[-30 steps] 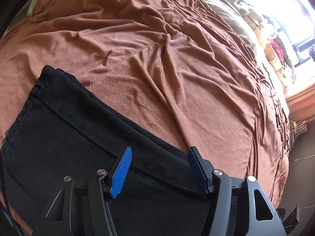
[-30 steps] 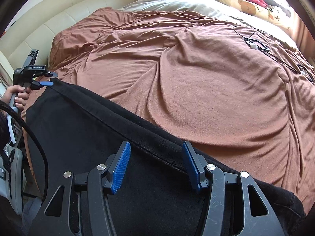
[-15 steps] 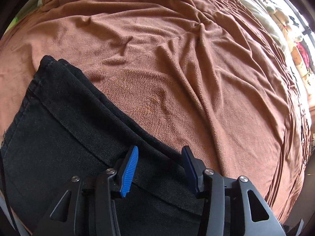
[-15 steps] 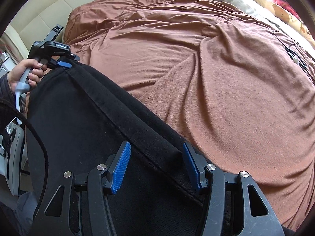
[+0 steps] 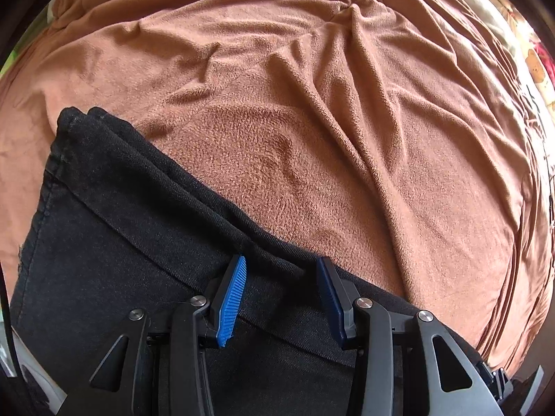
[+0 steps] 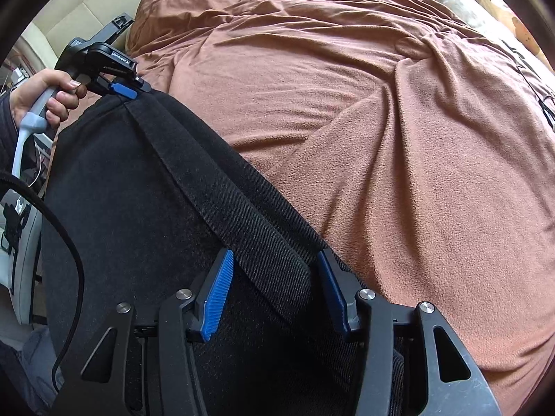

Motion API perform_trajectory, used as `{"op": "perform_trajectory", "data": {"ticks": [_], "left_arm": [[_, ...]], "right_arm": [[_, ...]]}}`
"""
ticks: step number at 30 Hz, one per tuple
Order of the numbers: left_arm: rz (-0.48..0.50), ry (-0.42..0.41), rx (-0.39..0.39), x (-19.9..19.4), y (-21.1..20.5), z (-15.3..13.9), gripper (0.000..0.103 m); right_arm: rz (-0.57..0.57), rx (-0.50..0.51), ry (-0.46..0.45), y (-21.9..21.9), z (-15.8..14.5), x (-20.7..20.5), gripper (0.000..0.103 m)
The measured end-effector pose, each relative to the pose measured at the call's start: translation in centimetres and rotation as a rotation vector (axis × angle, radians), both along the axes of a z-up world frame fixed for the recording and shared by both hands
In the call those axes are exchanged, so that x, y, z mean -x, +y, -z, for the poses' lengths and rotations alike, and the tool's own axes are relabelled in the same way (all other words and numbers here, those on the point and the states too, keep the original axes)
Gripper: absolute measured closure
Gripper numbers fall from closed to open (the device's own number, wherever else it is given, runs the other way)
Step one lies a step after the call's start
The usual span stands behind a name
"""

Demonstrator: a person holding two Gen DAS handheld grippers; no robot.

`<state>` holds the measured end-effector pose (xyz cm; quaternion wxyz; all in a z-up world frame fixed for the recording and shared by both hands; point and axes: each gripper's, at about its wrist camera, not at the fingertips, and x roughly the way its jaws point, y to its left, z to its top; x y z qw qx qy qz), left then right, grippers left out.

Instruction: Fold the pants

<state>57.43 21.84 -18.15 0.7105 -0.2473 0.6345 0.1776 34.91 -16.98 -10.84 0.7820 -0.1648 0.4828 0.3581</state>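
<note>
On rumpled brown blanket (image 5: 312,111): black pants (image 5: 121,225); cream headboard (image 6: 79,10) behind.

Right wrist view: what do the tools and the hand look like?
Both tools, right and left, have black frames and blue ribbed pads. The right shows silver screws; the left carries small white lettering and a grey handle. The bare hand shows a dark sleeve cuff. A black cable loops nearby.

Bed (image 5: 104,7), brown blanket (image 5: 347,121), black pants (image 5: 138,225)
</note>
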Motion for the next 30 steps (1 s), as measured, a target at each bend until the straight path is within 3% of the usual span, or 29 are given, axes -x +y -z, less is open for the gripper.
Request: {"op": "perform_trajectory", "data": {"ticks": [4, 5, 6, 7, 19, 26, 30], "left_arm": [[0.047, 0.022, -0.049, -0.9, -1.0, 0.0, 0.064], [0.049, 0.016, -0.053, -0.9, -1.1, -0.1, 0.074], [0.042, 0.008, -0.045, -0.7, -1.1, -0.2, 0.089], [0.029, -0.004, -0.027, -0.6, -0.8, -0.3, 0.096], [-0.036, -0.175, 0.077, 1.2, 1.4, -2.5, 0.101], [-0.034, -0.182, 0.072, -0.5, 1.6, -1.4, 0.101], [-0.047, -0.162, 0.073, 0.5, 2.0, 0.0, 0.101]], "right_arm": [[-0.036, -0.012, 0.009, 0.3, -0.3, 0.3, 0.092], [-0.033, -0.003, -0.001, 0.4, -0.4, 0.6, 0.095], [-0.022, 0.011, -0.018, 0.7, -0.5, 0.7, 0.1], [-0.007, 0.015, -0.028, 0.3, -0.9, 0.9, 0.102], [0.072, 0.032, -0.141, 0.7, -3.9, 2.6, 0.103], [0.124, 0.052, -0.146, 1.2, -3.8, 1.8, 0.103], [0.146, 0.073, -0.131, 1.7, -2.4, 0.9, 0.103]]}}
